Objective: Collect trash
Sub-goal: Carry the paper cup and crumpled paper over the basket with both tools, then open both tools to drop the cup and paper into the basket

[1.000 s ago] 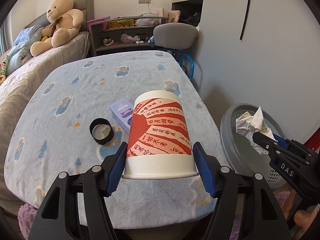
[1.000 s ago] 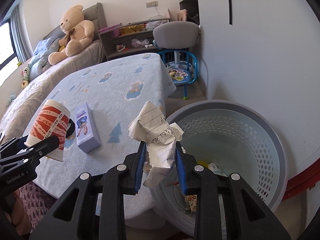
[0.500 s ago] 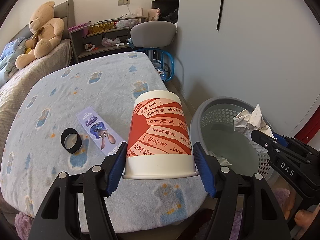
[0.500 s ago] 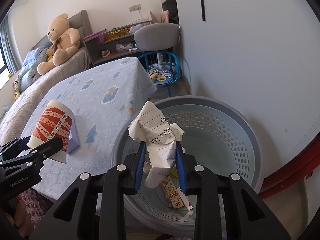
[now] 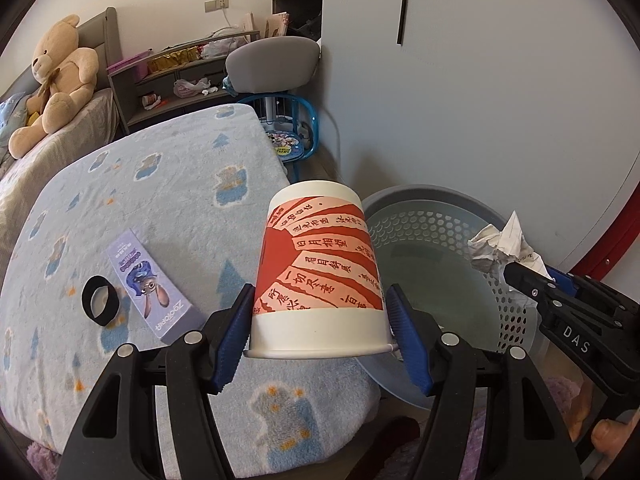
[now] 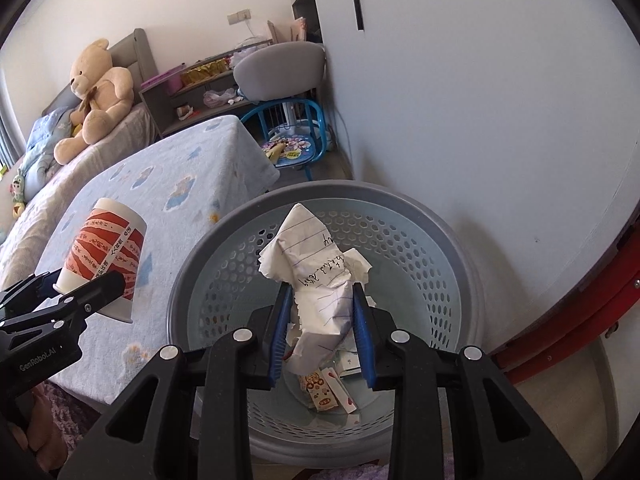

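Crumpled lined paper (image 6: 320, 276) sits clenched in the right gripper (image 6: 322, 332) jaws, hanging over the grey perforated laundry basket (image 6: 448, 248) that holds wrappers (image 6: 326, 390). Left gripper (image 5: 320, 340) jaws grasp a red-and-white paper cup (image 5: 320, 268) above the blanket-covered table (image 5: 160, 184), near a purple box (image 5: 150, 286) and black ring (image 5: 99, 306).

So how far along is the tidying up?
Some wrappers already lie in the laundry-style basket. The right tool holds crumpled paper over it; the left tool grips a paper cup. A purple box and a black ring remain on the blanket.
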`<act>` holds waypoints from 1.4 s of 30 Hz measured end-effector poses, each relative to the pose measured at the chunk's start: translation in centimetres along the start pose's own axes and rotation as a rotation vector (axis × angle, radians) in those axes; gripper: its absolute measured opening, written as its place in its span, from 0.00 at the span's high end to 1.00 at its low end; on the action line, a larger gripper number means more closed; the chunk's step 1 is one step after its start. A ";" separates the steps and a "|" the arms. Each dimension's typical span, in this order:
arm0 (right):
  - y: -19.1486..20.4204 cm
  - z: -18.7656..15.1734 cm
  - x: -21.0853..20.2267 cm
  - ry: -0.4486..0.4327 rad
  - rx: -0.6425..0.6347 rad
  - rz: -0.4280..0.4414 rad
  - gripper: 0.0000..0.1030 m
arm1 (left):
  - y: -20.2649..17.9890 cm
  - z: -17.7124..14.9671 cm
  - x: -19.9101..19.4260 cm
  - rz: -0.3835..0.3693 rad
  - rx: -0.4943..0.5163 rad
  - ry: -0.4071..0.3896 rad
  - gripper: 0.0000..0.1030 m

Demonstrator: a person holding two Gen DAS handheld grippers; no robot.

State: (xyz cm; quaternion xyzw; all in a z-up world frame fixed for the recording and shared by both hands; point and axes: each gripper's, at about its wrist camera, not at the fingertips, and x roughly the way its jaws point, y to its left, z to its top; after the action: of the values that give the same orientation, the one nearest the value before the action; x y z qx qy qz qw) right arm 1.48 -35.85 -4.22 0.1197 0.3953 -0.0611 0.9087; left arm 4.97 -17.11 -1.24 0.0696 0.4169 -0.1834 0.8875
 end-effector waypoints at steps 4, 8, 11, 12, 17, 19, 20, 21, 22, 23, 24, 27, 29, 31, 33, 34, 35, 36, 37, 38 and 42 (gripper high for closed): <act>-0.5 0.1 0.2 0.007 0.010 -0.007 0.71 | -0.7 0.5 0.7 -0.013 0.012 0.002 0.38; -0.8 0.2 0.1 0.002 0.015 -0.014 0.71 | -1.2 0.9 1.5 -0.029 0.015 0.010 0.38; -1.3 0.1 0.0 0.003 0.020 -0.018 0.71 | -1.8 1.0 2.0 -0.040 0.021 0.019 0.38; -1.4 0.1 0.1 0.006 0.023 -0.019 0.71 | -2.1 1.1 2.1 -0.045 0.025 0.021 0.38; -1.8 0.1 0.2 0.011 0.033 -0.022 0.71 | -3.2 1.7 2.5 -0.073 0.044 0.018 0.38; -2.0 0.1 0.3 0.011 0.040 -0.024 0.71 | -3.7 1.9 2.6 -0.086 0.051 0.017 0.38; -2.2 0.1 0.3 0.011 0.044 -0.025 0.70 | -4.0 2.0 2.7 -0.090 0.053 0.017 0.38; -2.3 0.1 0.3 0.011 0.049 -0.024 0.70 | -4.2 2.0 2.7 -0.095 0.055 0.018 0.38; -2.5 0.2 0.3 0.011 0.053 -0.024 0.70 | -4.4 2.0 2.7 -0.100 0.056 0.019 0.38; -2.6 0.2 0.3 0.010 0.057 -0.023 0.70 | -4.6 2.0 2.6 -0.105 0.058 0.019 0.38; -2.6 0.2 0.3 0.010 0.059 -0.022 0.70 | -4.8 2.0 2.6 -0.108 0.060 0.020 0.38; -2.6 0.3 0.4 0.011 0.059 -0.022 0.70 | -5.0 1.9 2.7 -0.118 0.061 0.028 0.38; -2.7 0.3 0.3 0.008 0.062 -0.023 0.70 | -5.0 1.9 2.6 -0.125 0.060 0.031 0.38; -2.8 0.2 0.2 0.004 0.065 -0.026 0.64 | -5.0 1.9 2.6 -0.121 0.061 0.032 0.37; -2.9 0.2 -0.1 -0.008 0.072 -0.028 0.49 | -5.0 1.9 2.6 -0.115 0.059 0.034 0.34; -3.0 0.2 -0.3 -0.014 0.074 -0.030 0.47 | -5.0 1.8 2.5 -0.113 0.058 0.034 0.31; -3.0 0.2 -0.4 -0.017 0.074 -0.031 0.46 | -5.0 1.8 2.5 -0.110 0.055 0.033 0.30; -3.1 0.2 -0.5 -0.018 0.075 -0.031 0.45 | -5.0 1.8 2.4 -0.109 0.052 0.033 0.30; -3.1 0.2 -0.5 -0.016 0.076 -0.030 0.45 | -5.0 1.8 2.4 -0.108 0.050 0.034 0.30; -3.2 0.2 -0.4 -0.014 0.078 -0.030 0.45 | -4.9 1.7 2.4 -0.106 0.048 0.036 0.30; -3.2 0.2 -0.4 -0.009 0.078 -0.030 0.43 | -4.8 1.7 2.2 -0.097 0.044 0.033 0.29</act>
State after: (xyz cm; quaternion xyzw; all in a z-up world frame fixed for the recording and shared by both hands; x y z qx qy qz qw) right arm 0.64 -38.98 -4.35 0.1490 0.3901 -0.0906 0.9041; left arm 5.61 -22.60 -1.70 0.0717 0.4305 -0.2342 0.8687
